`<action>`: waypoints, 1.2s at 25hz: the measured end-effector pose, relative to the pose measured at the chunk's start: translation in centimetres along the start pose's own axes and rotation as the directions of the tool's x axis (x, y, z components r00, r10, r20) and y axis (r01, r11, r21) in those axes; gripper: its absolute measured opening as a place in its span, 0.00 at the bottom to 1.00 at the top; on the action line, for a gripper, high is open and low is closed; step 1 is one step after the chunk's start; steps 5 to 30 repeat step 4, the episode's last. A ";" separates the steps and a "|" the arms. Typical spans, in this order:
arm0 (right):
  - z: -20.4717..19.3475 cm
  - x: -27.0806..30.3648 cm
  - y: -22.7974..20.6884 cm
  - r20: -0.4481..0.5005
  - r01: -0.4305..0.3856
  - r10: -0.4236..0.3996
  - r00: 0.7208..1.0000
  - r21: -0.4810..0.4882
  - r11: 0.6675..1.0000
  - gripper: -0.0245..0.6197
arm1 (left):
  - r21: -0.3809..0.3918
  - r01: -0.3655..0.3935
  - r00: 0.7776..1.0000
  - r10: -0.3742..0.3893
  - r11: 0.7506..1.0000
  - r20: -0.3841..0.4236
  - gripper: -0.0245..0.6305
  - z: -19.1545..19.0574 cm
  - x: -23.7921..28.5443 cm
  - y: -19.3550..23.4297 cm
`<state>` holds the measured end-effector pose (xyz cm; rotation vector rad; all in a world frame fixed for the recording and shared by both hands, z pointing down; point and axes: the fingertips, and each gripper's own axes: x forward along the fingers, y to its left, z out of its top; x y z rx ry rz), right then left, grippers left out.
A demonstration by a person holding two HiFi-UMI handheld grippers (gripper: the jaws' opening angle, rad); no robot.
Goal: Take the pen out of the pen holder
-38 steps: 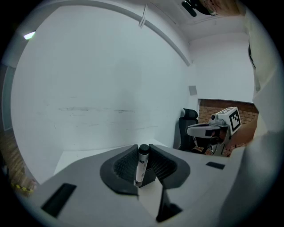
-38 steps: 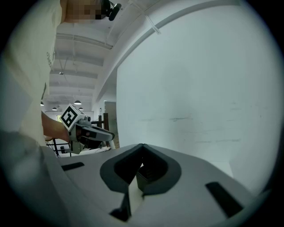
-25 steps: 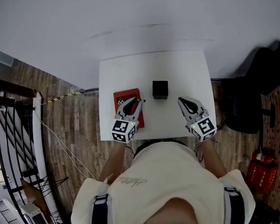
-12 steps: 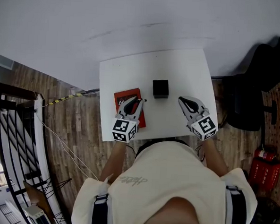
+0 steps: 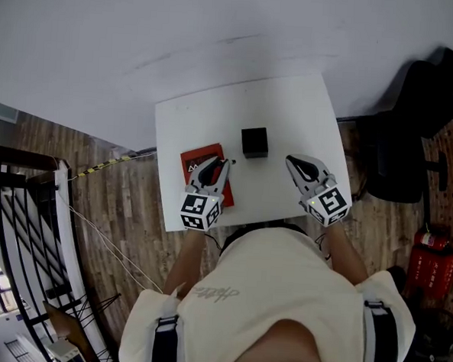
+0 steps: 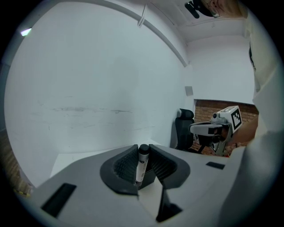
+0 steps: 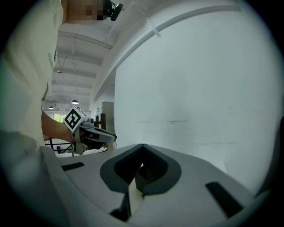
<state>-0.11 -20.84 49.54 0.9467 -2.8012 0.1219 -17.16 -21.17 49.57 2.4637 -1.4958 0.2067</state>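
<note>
Table [image 5: 292,111] holds pen holder [image 5: 254,142] centrally, apart from edges.

Right tongs [image 7: 143,145] seem closed, tips meeting, empty; left tongs [image 7: 112,136] beyond, leftward.

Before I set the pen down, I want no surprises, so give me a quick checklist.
1. Pen clamped upright between the left gripper pads: ok.
2. Pen apart from the pen holder: ok.
3. Right gripper shut, nothing between its jaws: ok.
4. Bare table beside the red book for laying it down: ok.
5. Other pens in the holder: cannot tell.
</note>
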 end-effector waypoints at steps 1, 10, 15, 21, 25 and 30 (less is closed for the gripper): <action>0.0 0.0 0.0 0.001 0.000 0.000 1.000 0.000 1.000 0.05 | 0.000 0.000 1.000 0.000 1.000 0.002 0.17 0.1 0.1 0.0; 0.0 0.0 -0.3 0.000 0.001 -0.001 1.000 0.001 1.000 0.05 | -0.002 -0.002 1.000 0.002 1.000 0.010 0.17 0.4 0.3 -0.1; 0.0 0.0 -0.3 0.000 0.001 -0.001 1.000 0.001 1.000 0.05 | -0.002 -0.002 1.000 0.002 1.000 0.010 0.17 0.4 0.3 -0.1; 0.0 0.0 -0.3 0.000 0.001 -0.001 1.000 0.001 1.000 0.05 | -0.002 -0.002 1.000 0.002 1.000 0.010 0.17 0.4 0.3 -0.1; 0.0 0.0 -0.3 0.000 0.001 -0.001 1.000 0.001 1.000 0.05 | -0.002 -0.002 1.000 0.002 1.000 0.010 0.17 0.4 0.3 -0.1; 0.0 0.0 -0.3 0.000 0.001 -0.001 1.000 0.001 1.000 0.05 | -0.002 -0.002 1.000 0.002 1.000 0.010 0.17 0.4 0.3 -0.1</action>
